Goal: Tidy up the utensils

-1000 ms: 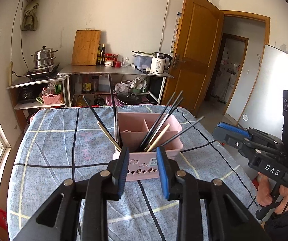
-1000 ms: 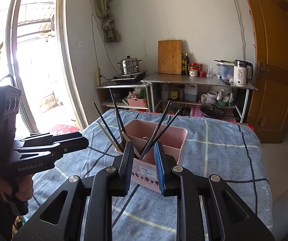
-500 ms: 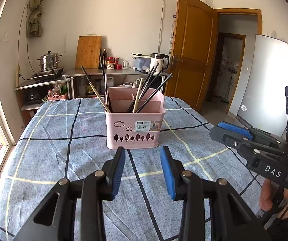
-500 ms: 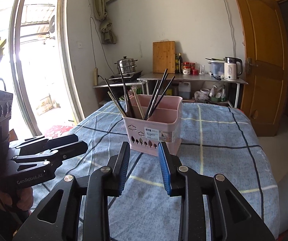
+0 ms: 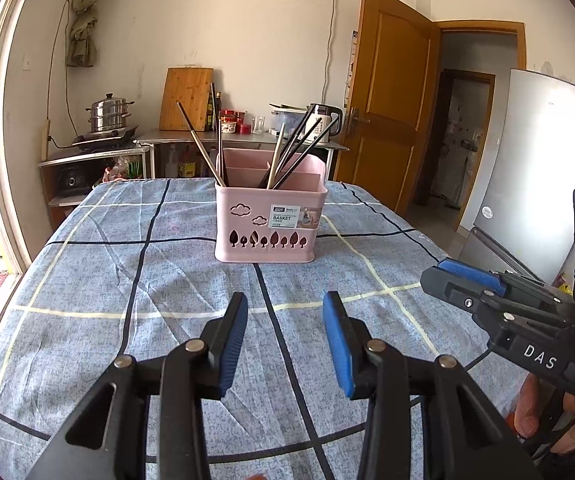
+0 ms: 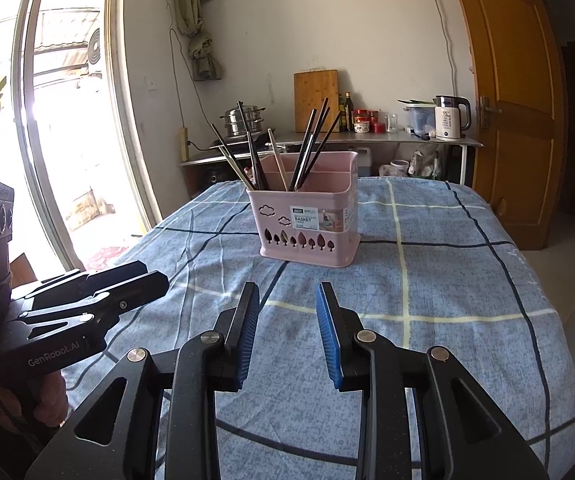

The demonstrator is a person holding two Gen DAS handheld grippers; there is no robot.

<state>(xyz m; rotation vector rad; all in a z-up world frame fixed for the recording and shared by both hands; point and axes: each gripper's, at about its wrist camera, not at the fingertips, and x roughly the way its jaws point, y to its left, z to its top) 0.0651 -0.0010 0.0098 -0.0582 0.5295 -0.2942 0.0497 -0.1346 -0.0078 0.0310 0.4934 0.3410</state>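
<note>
Smooth pink plastic basket [image 5: 270, 216]

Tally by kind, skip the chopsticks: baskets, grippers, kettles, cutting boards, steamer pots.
pink basket: 1
grippers: 2, left gripper and right gripper
kettle: 1
cutting board: 1
steamer pot: 1
Total: 6

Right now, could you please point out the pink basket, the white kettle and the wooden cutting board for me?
pink basket [image 5: 264, 220]: left wrist view, on its front wall.
white kettle [image 6: 449, 120]: right wrist view, on its body.
wooden cutting board [image 5: 185, 98]: left wrist view, on its flat face.
</note>
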